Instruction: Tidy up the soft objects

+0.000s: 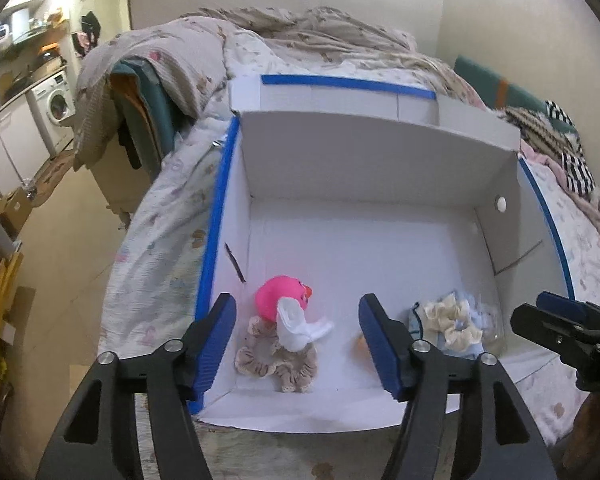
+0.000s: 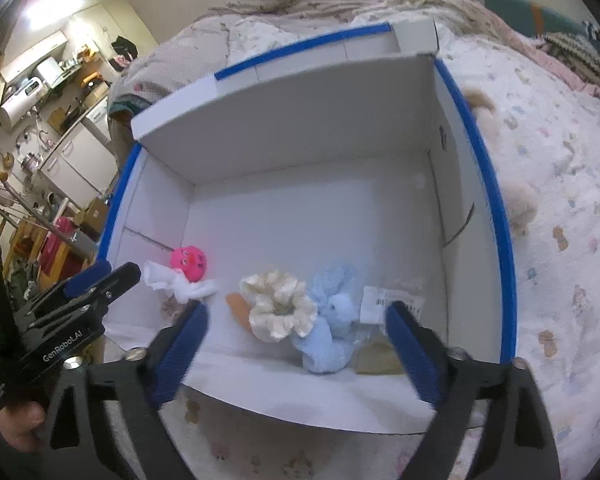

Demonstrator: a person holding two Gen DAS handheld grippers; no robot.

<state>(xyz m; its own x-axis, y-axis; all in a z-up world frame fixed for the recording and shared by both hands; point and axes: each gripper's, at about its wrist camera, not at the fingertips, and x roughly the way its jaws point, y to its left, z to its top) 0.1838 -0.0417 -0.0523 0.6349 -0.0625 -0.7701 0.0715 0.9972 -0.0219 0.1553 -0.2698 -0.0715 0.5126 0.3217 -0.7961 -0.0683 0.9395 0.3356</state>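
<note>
Scrunchies [image 2: 278,306] beside "GenRobot.AI" hand-held gripper [image 2: 100,276]

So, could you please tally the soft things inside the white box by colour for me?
Pink: 1, the pink ball toy
White: 1, the white cloth
Beige: 1, the beige scrunchie
Cream: 1, the cream scrunchie
Light blue: 1, the light blue plush
Total: 5, all by the near wall of the box.
</note>
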